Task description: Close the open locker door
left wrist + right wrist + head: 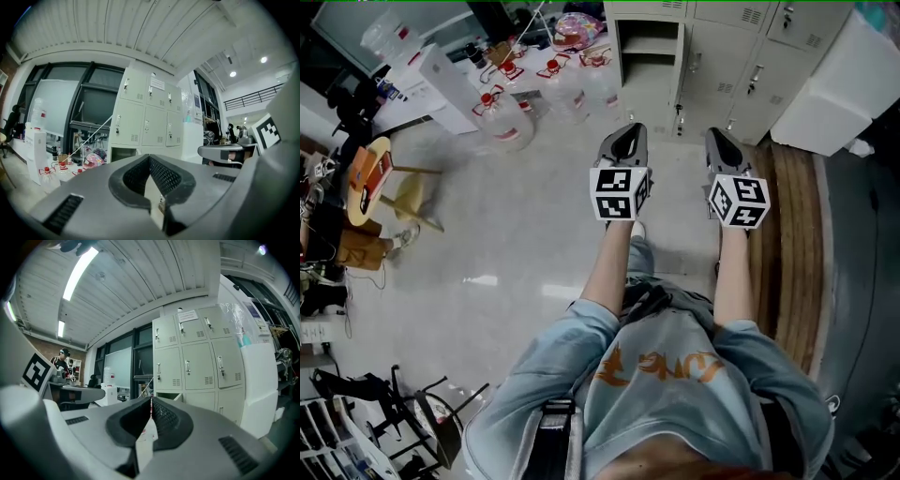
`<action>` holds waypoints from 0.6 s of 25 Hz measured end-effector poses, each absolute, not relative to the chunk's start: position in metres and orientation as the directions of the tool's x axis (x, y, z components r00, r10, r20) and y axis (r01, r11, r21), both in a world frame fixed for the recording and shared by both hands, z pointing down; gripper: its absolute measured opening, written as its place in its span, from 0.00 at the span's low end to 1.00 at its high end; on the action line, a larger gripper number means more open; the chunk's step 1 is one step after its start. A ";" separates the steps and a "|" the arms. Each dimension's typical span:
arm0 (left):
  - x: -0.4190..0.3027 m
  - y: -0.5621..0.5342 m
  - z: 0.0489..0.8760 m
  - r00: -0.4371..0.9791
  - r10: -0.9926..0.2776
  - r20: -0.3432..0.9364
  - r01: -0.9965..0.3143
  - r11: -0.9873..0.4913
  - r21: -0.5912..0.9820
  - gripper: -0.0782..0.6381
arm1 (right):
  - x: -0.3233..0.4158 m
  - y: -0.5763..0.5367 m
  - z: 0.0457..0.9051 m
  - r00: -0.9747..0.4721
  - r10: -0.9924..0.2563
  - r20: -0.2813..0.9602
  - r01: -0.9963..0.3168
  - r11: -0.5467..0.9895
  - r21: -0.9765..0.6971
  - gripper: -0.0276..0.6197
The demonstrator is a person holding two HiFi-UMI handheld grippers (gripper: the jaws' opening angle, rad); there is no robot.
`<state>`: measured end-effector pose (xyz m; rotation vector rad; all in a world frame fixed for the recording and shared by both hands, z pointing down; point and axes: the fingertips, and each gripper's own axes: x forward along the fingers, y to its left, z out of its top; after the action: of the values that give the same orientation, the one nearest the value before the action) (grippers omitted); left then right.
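Shelf inside open locker — seen in head view, not gripper views.

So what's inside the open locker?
A single shelf crosses the open locker, and nothing shows on it in the head view. The space below the shelf is dark, so anything at the bottom can't be made out.

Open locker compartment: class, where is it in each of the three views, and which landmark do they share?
Head view: compartment top centre, shelf showing.
Left gripper view: compartment left of centre, bottom-left cell of the lockers.
Right gripper view: compartment near centre, same bottom-left cell.
Shared landmark: white cabinet right of the lockers.
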<state>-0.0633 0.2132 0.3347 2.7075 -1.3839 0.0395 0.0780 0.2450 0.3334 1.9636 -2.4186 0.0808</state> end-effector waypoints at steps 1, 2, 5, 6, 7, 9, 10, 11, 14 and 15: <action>-0.058 0.204 0.338 0.591 -0.803 0.077 -0.807 -0.585 0.085 0.14 | 0.080 0.237 0.336 -0.210 -0.976 0.057 -0.977 0.209 -0.028 0.09; -0.054 0.194 0.342 0.595 -0.799 0.087 -0.803 -0.588 0.092 0.14 | 0.082 0.228 0.339 -0.217 -0.974 0.063 -0.976 0.216 -0.031 0.09; -0.041 0.163 0.353 0.606 -0.786 0.124 -0.795 -0.596 0.111 0.14 | 0.086 0.199 0.347 -0.233 -0.969 0.086 -0.972 0.229 -0.050 0.09; -0.037 0.154 0.357 0.609 -0.781 0.137 -0.793 -0.598 0.116 0.14 | 0.087 0.190 0.350 -0.235 -0.968 0.092 -0.971 0.230 -0.062 0.09; -0.033 0.145 0.361 0.611 -0.777 0.151 -0.791 -0.600 0.118 0.14 | 0.089 0.182 0.354 -0.236 -0.967 0.096 -0.970 0.230 -0.075 0.09; -0.025 0.127 0.373 0.621 -0.765 0.173 -0.784 -0.610 0.115 0.14 | 0.094 0.163 0.363 -0.236 -0.967 0.094 -0.969 0.226 -0.100 0.09; -0.021 0.117 0.380 0.626 -0.758 0.183 -0.779 -0.617 0.112 0.14 | 0.097 0.152 0.369 -0.233 -0.968 0.091 -0.969 0.223 -0.111 0.09; -0.017 0.107 0.388 0.631 -0.751 0.195 -0.775 -0.622 0.111 0.14 | 0.099 0.142 0.377 -0.230 -0.969 0.092 -0.968 0.218 -0.121 0.09; -0.011 0.079 0.417 0.639 -0.729 0.246 -0.766 -0.632 0.118 0.14 | 0.104 0.115 0.405 -0.218 -0.969 0.119 -0.968 0.199 -0.155 0.09; -0.008 0.070 0.423 0.644 -0.719 0.261 -0.760 -0.639 0.115 0.14 | 0.107 0.106 0.412 -0.212 -0.969 0.125 -0.967 0.190 -0.167 0.09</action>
<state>-0.0082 0.0699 0.4232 2.6494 -1.2093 0.2817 0.1067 0.1060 0.4117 1.9769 -2.4302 0.3304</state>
